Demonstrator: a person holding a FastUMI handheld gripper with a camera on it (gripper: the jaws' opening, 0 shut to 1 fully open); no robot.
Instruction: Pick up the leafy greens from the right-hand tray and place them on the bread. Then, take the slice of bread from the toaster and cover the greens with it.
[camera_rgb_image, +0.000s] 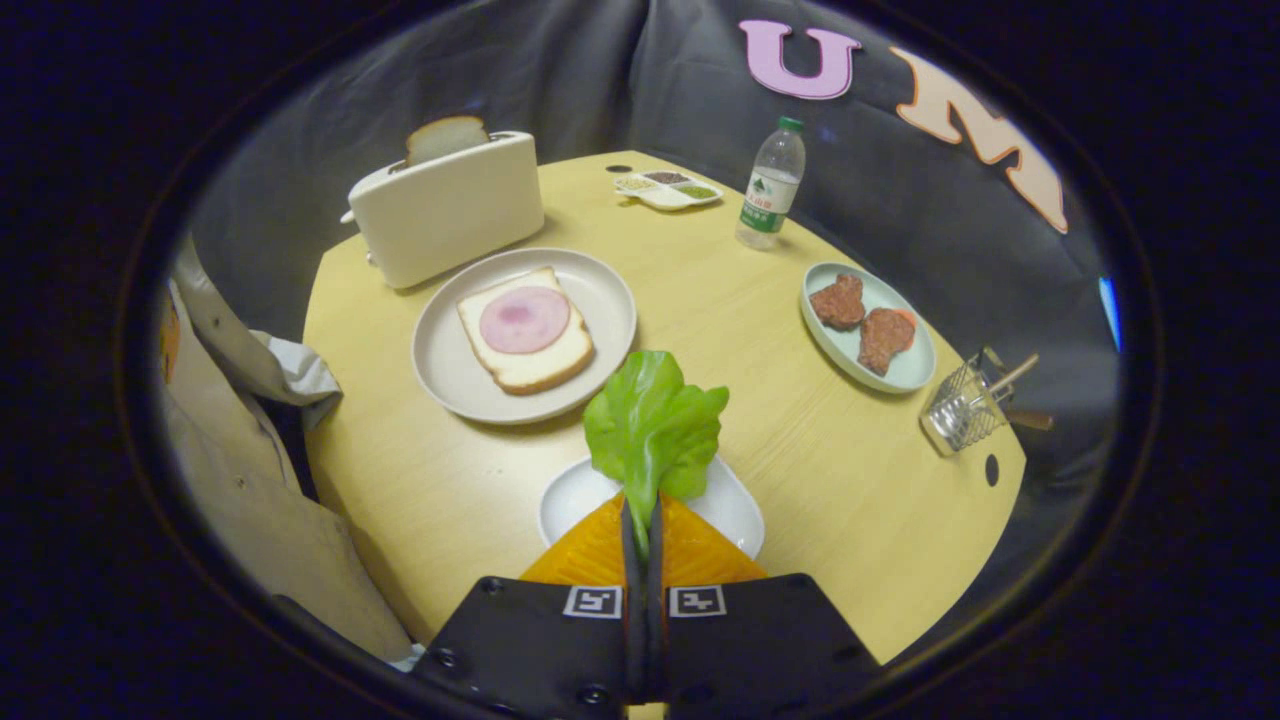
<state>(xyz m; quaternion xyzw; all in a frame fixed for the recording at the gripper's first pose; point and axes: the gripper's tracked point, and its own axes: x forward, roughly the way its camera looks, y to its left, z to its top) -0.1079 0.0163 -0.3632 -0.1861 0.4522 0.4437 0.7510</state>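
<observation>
My gripper (641, 520) is shut on the stem of the leafy greens (652, 425), a bright green leaf that stands up ahead of the fingertips, lifted above a small white tray (735, 510). Beyond the leaf, to the left, a grey plate (440, 370) holds a bread slice (525, 335) topped with a round pink slice of ham (525, 319). Behind that plate stands a white toaster (450, 205) with a second bread slice (446, 137) sticking out of its slot.
A pale green plate (910, 370) with two brown meat pieces lies to the right. A water bottle (771, 185) and a small divided condiment dish (668, 189) stand at the far side. A wire basket (965, 410) sits near the right table edge. A person's beige sleeve (240, 460) is at left.
</observation>
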